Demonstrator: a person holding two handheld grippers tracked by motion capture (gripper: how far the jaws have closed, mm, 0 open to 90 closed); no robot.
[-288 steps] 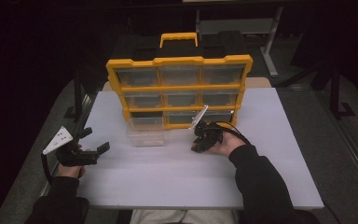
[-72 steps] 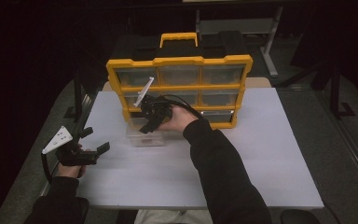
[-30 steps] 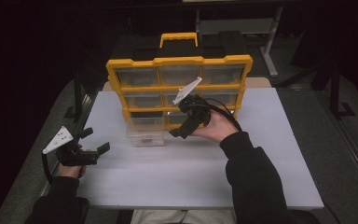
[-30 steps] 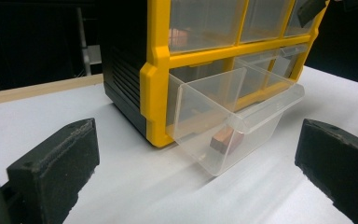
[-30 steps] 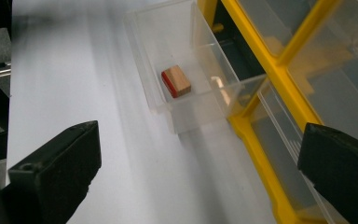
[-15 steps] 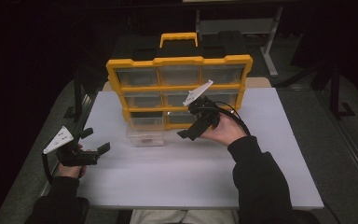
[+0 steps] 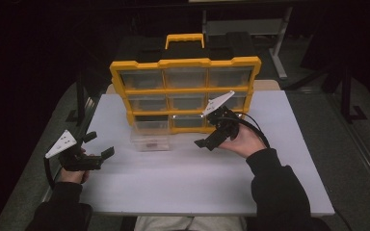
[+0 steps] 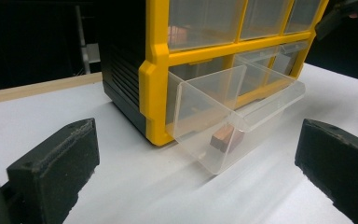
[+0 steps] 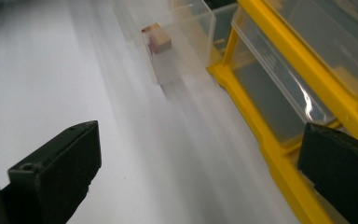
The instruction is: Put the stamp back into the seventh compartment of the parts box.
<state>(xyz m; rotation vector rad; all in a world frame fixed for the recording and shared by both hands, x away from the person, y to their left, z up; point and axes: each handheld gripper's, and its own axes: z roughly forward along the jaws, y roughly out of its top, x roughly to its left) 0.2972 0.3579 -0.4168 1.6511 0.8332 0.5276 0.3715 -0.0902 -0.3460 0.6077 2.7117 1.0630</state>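
we hold the right gripper (image 7: 211,136) out over the middle of the white table (image 7: 183,187), just in front of the lower right drawers of the yellow organizer (image 7: 185,91). our right hand (image 7: 243,141) cups it from below and from the right, palm turned up and inward, with the dark sleeve (image 7: 277,192) running back toward the bottom edge of the high view. the gripper is tilted, its grey plate raised toward the organizer and its jaws pointing down and left toward the clear drawer (image 7: 149,136). in the right gripper view the jaws stand wide apart with nothing between them, the organizer's yellow frame running past the right jaw.

the clear drawer is pulled out of the bottom left slot and sits on the table, its back end just at the organizer's front. a small brown block (image 8: 223,138) lies inside it near the front wall. the right gripper is near the drawer but apart from it.

our left hand (image 7: 72,174) rests low at the left edge of the table, forearm coming up from the bottom corner, and the left gripper (image 7: 99,145) lies roughly level, aimed right toward the drawer and well apart from it. its jaws are spread wide and hold nothing.
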